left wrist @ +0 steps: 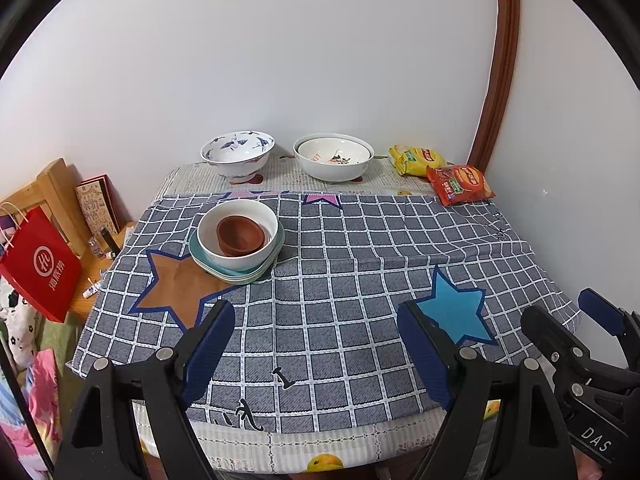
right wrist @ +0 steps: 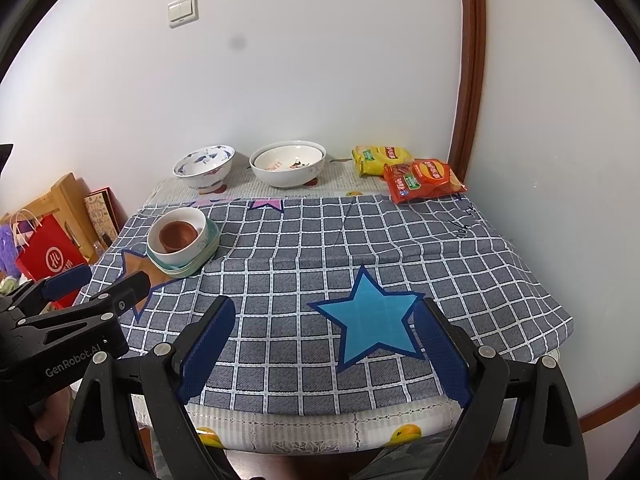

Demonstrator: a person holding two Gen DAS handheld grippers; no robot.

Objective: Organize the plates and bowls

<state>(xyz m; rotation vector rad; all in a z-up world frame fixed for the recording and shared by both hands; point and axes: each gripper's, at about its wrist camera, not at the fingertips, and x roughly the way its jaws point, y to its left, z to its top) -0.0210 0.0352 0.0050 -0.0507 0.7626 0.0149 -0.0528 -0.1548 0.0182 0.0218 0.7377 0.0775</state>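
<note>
A white bowl [left wrist: 240,240] holding small brown bowls [left wrist: 241,235] sits on stacked pale green plates [left wrist: 236,272] at the table's left; it also shows in the right wrist view [right wrist: 180,240]. A blue-patterned bowl [left wrist: 238,155] [right wrist: 204,166] and nested white bowls [left wrist: 334,157] [right wrist: 287,164] stand at the back. My left gripper [left wrist: 316,344] is open and empty over the front edge. My right gripper [right wrist: 322,344] is open and empty over the blue star [right wrist: 370,316].
Yellow [left wrist: 416,159] and red [left wrist: 460,189] snack packets lie at the back right corner by the wall. A checked cloth [left wrist: 360,260] covers the table. A red paper bag [left wrist: 38,268] and wooden furniture [left wrist: 52,192] stand left of the table.
</note>
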